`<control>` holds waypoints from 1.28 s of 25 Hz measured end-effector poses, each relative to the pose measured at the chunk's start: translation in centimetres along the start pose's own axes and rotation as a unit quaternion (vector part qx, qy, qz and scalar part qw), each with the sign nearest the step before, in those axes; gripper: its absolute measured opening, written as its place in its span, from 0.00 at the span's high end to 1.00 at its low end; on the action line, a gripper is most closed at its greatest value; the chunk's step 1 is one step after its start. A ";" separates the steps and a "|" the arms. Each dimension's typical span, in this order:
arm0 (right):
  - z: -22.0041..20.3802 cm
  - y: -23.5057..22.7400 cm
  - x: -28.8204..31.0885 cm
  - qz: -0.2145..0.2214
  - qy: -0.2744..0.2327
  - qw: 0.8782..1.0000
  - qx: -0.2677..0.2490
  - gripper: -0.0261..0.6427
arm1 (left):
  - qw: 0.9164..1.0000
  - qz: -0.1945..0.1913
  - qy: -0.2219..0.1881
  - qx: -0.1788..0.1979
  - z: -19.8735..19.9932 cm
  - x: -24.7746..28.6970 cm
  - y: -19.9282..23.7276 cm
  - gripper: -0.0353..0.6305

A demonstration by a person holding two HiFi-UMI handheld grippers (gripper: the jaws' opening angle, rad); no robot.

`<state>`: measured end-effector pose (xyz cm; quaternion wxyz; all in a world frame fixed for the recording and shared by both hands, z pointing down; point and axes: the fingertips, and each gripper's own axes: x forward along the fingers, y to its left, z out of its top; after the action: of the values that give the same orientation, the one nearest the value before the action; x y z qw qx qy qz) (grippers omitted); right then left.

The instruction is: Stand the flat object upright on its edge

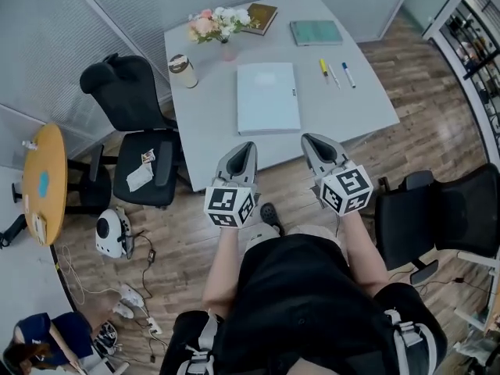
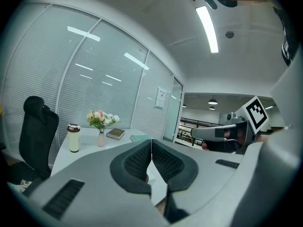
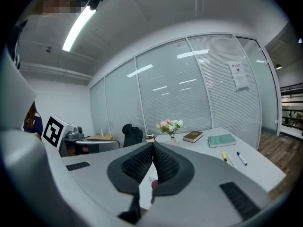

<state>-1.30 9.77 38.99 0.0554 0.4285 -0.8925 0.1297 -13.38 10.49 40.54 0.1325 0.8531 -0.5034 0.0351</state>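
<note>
Both grippers hang short of the table (image 1: 205, 123) with nothing in either. The left gripper (image 1: 247, 148) has its jaws pressed together, and the right gripper (image 1: 311, 141) is the same. The pale blue flat object (image 1: 268, 98), a folder or a thin book, hard to say which, lies flat mid-table just ahead of them. The good play, I'd judge: open both, slip a jaw under one long edge, brace the far side with the other gripper, then tip it up slowly.

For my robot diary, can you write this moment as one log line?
left gripper: shut, empty | right gripper: shut, empty | pale blue folder: flat on table, untouched
</note>
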 end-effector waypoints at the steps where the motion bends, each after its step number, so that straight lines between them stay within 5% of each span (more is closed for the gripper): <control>1: -0.1 0.0 0.5 -0.004 0.002 1.000 0.001 0.94 | 1.000 -0.004 0.001 -0.002 0.0 0.4 0.6 0.91; 13: -0.8 -5.0 4.4 -0.035 0.021 0.999 0.027 0.94 | 0.999 -0.026 0.030 -0.014 -0.7 6.6 3.4 0.91; 32: 4.1 -17.3 12.7 0.037 0.020 0.999 0.019 0.94 | 0.997 0.068 0.025 -0.021 3.6 17.8 5.8 0.91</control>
<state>4.26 -11.30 40.89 0.0604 0.3932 -0.9039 0.1573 -9.94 -8.25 41.62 0.1601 0.8126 -0.5577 0.0544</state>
